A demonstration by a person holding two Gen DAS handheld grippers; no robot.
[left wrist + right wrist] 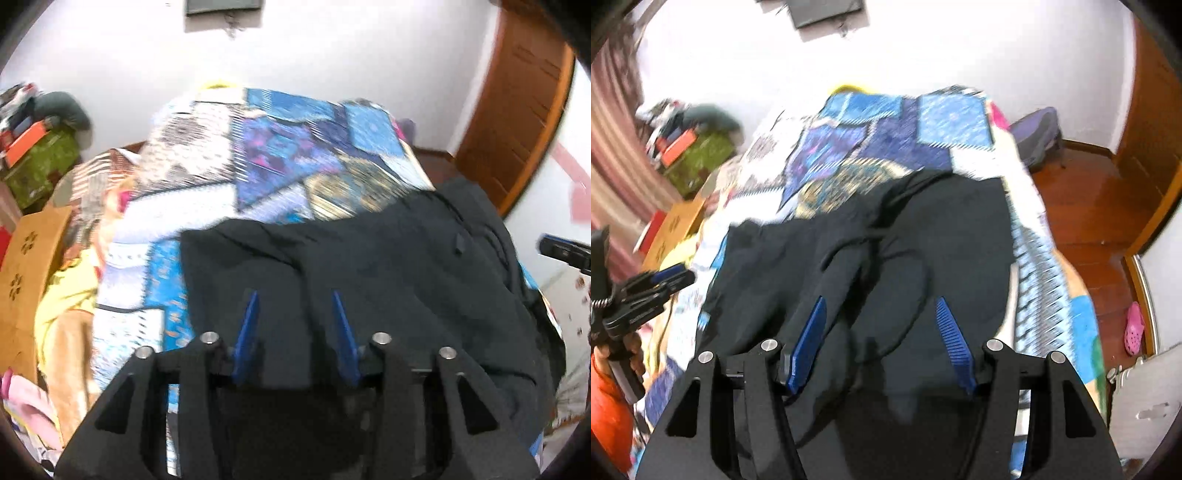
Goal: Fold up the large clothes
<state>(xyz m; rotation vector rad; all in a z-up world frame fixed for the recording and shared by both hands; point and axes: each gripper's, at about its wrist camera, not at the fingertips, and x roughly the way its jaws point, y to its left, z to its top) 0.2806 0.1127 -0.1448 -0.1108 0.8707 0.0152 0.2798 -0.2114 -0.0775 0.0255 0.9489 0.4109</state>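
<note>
black fabric, a large dark garment [369, 266], lies spread on the near half of a bed under a blue patchwork quilt [280, 155]; in the right wrist view the garment [886, 258] fills the centre, rumpled, with a raised fold running from 12 toward 7 o'clock. left gripper [294, 295]: blue fingers spread wide, nothing between them, tips above the garment's near part; contact with the cloth cannot be told through the blur. right gripper [881, 301]: blue fingers also spread wide, empty, over the garment's middle folds. in the right wrist view the left gripper [670, 275] shows at 9 o'clock, off the garment's left edge, held by a hand [617, 354] with an orange sleeve. quilt extends past the garment toward 12 o'clock in both views. cardboard box [29, 273] at 9 o'clock in the left view, green box [40, 166] with clutter on top at 10 o'clock. wooden door [517, 107] at 2 o'clock. right view: wooden floor [1082, 206] at 3 o'clock, pink shoe [1134, 328] on it at 4 o'clock. both frames motion-blurred.
</note>
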